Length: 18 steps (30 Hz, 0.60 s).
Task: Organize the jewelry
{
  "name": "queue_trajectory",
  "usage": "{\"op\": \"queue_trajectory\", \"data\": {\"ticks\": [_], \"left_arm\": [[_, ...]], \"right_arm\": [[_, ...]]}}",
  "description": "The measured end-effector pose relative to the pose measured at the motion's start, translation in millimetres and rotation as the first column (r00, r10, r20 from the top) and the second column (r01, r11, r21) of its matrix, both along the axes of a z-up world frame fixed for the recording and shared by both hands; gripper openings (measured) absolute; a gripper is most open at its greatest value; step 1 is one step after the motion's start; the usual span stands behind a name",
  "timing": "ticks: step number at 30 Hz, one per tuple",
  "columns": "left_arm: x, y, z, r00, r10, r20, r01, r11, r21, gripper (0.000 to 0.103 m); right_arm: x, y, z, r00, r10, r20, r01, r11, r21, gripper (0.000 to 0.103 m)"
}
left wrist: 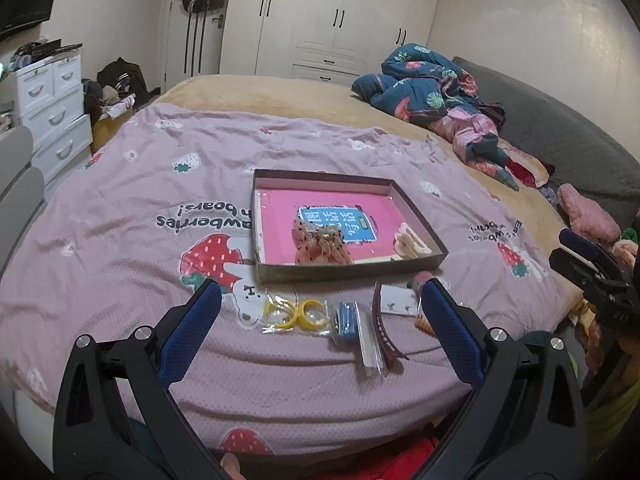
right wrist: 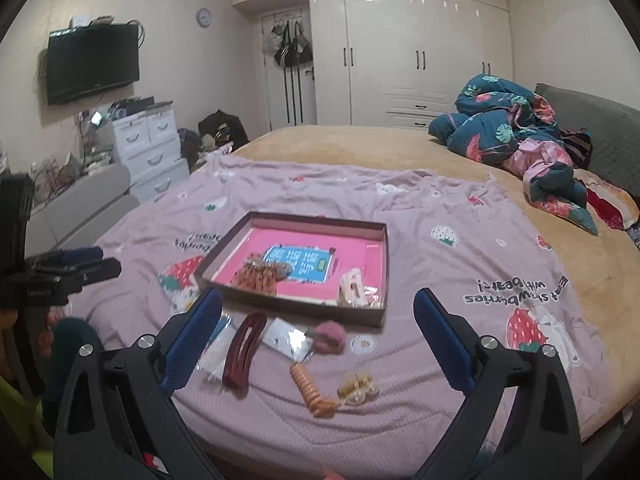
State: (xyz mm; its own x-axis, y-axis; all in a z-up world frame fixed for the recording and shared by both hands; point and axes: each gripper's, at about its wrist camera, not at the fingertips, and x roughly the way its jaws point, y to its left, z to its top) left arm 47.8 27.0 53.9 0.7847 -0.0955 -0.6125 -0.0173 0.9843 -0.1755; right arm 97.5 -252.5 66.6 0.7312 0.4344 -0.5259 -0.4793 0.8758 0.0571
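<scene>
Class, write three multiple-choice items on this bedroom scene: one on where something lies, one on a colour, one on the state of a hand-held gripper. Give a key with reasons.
1. Where does the dark red hair clip lie?
A. inside the box
B. on the bedspread, in front of the box
C. on the beige blanket

2. What colour is the floor of the box?
A. pink
B. green
C. black

3. How does the left hand-held gripper stand?
A. shut on the yellow rings
B. shut on nothing
C. open, holding nothing

Key:
1 B: the clip rests on the lilac bedspread, on the near side of the box wall.
2 A: pink shows around the blue label.
3 C: its blue fingers stand wide apart above the bagged yellow rings, gripping nothing.
</scene>
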Motion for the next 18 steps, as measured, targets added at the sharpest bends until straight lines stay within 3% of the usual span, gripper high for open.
{"op": "queue_trajectory", "data": {"ticks": [18], "left_arm": [[-13,1,-26,0.997,-0.013,-0.075,0.013,1.000,-0.001,0.094]], "right_arm": [[-19,13,-38,0.995,0.067,-0.079,-0.075,0.992,-0.099,0.096]]}}
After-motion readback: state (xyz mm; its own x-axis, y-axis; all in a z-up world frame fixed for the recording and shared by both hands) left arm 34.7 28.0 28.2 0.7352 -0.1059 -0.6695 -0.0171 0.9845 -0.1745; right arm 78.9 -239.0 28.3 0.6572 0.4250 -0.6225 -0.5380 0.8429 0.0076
